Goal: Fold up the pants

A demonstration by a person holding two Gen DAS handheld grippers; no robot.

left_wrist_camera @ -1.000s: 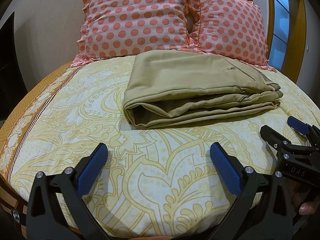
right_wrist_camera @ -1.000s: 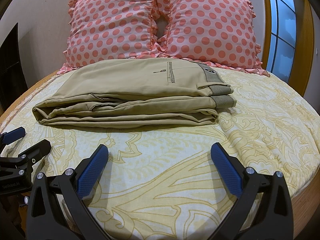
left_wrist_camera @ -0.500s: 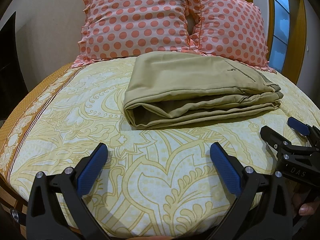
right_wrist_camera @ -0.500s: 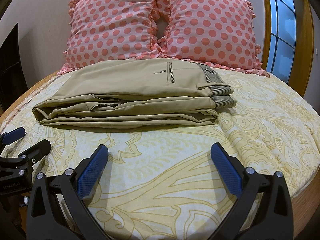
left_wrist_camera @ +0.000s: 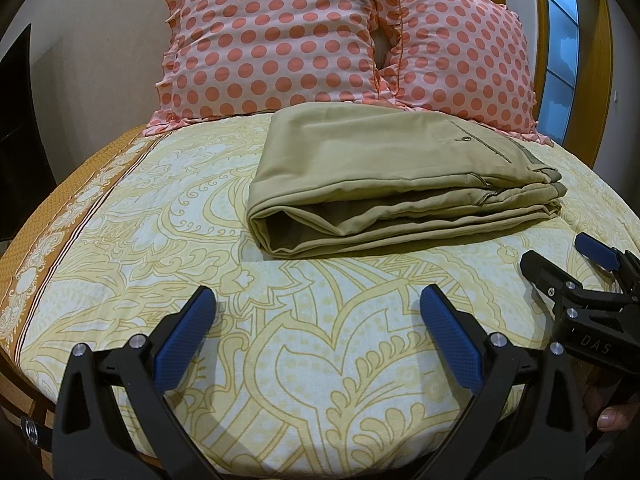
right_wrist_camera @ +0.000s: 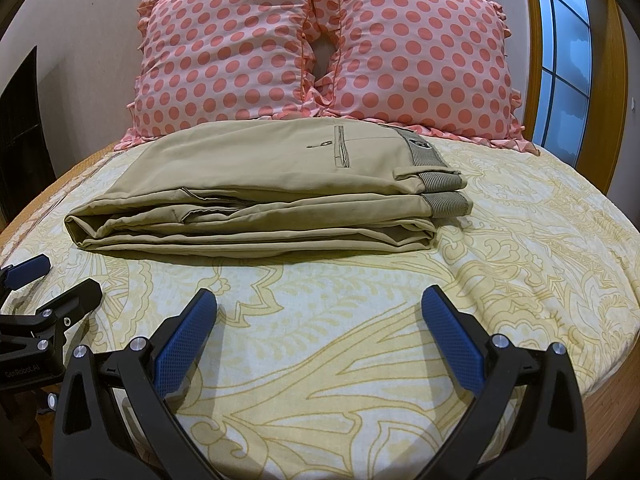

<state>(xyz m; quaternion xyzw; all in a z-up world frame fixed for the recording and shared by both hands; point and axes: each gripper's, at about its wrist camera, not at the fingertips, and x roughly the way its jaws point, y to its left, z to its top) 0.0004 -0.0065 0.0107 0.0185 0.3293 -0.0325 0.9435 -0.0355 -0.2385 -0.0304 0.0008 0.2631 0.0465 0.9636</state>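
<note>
Khaki pants [left_wrist_camera: 384,176] lie folded in a flat stack on the bed, in front of the pillows. They also show in the right wrist view [right_wrist_camera: 264,196], with the striped waistband at the right end. My left gripper [left_wrist_camera: 318,316] is open and empty, above the sheet and short of the stack. My right gripper [right_wrist_camera: 320,316] is open and empty too, also short of the stack. Each gripper shows at the edge of the other's view, the right one [left_wrist_camera: 560,256] and the left one [right_wrist_camera: 52,280].
The bed has a yellow patterned sheet [left_wrist_camera: 328,352]. Two pink polka-dot pillows [right_wrist_camera: 320,48] stand against the wall behind the pants. A window [right_wrist_camera: 568,48] with a wooden frame is at the right. A dark panel [right_wrist_camera: 20,128] stands at the left.
</note>
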